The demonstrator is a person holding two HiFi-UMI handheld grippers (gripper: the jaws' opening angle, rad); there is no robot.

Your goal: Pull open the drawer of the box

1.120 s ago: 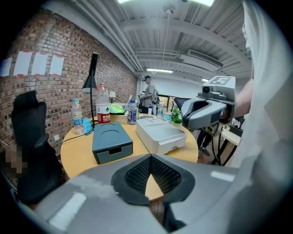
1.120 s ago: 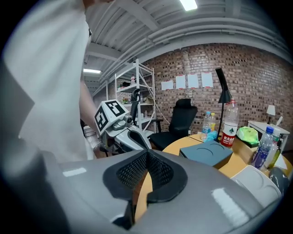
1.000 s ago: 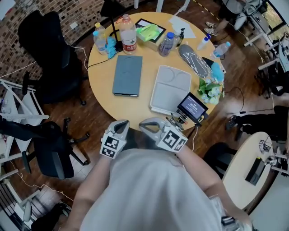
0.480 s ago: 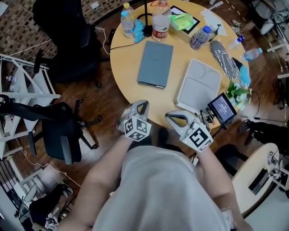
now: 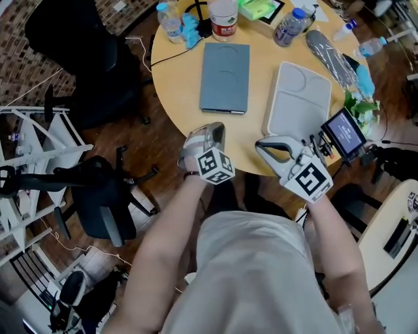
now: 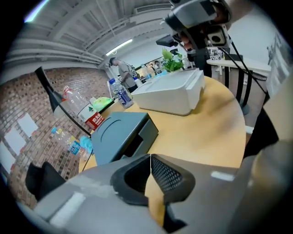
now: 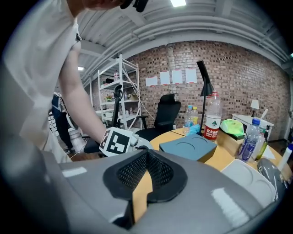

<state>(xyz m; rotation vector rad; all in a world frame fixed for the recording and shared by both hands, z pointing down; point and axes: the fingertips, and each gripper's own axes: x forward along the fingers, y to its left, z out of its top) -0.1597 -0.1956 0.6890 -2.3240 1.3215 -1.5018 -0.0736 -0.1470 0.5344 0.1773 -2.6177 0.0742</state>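
A flat blue-grey box point(image 5: 225, 77) lies on the round wooden table point(image 5: 176, 85). In the left gripper view the box point(image 6: 120, 132) shows its near face, where the drawer front with a dark finger notch point(image 6: 136, 140) sits flush and closed. My left gripper point(image 5: 211, 126) hangs at the table's near edge, short of the box, its jaws shut with nothing between them point(image 6: 150, 157). My right gripper point(image 5: 262, 145) is beside it on the right, also shut and holding nothing point(image 7: 146, 154). In the right gripper view the box point(image 7: 187, 147) lies ahead.
A white tray-like box point(image 5: 298, 101) lies right of the blue-grey one. Bottles point(image 5: 224, 13), a green packet point(image 5: 261, 8) and a lamp base stand at the far rim. A small screen point(image 5: 345, 132) and a plant point(image 5: 361, 104) are at the right edge. Black office chairs point(image 5: 98, 202) stand left.
Both grippers have come forward from in front of the person's body to the table's near edge. The left one now reaches over the rim, nearer the box. The head view has swung.
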